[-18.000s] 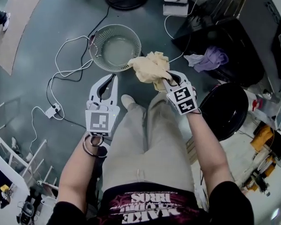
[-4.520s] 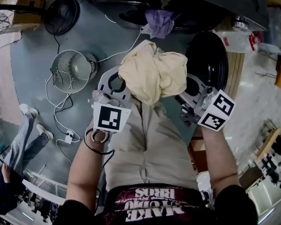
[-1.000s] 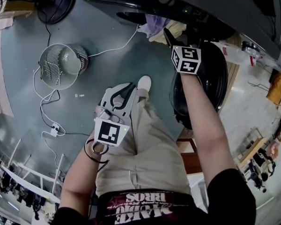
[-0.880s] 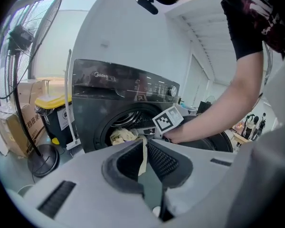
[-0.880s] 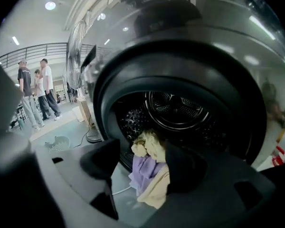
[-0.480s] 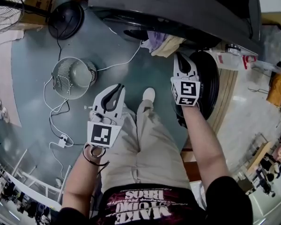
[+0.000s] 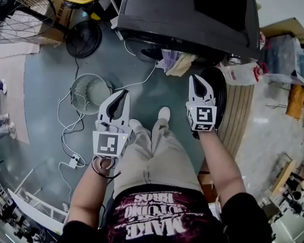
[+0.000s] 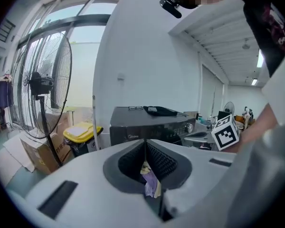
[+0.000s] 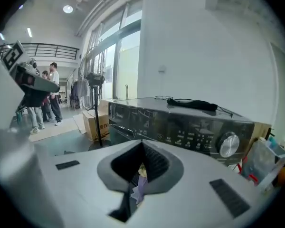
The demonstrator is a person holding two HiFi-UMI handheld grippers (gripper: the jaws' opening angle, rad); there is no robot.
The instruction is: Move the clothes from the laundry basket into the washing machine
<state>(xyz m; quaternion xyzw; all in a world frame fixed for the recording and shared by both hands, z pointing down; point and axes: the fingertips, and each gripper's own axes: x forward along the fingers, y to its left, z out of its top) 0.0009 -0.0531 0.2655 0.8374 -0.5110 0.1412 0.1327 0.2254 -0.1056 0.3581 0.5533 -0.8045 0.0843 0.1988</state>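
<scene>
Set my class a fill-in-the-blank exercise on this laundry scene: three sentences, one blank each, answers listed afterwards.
1. The round laundry basket on the floor is ___.
2. The left claw and the right claw hold nothing, and the jaws of both are ___.
3. A purple garment and a cream garment hang out of the front of the ___.

Missing words: empty; shut; washing machine.
</scene>
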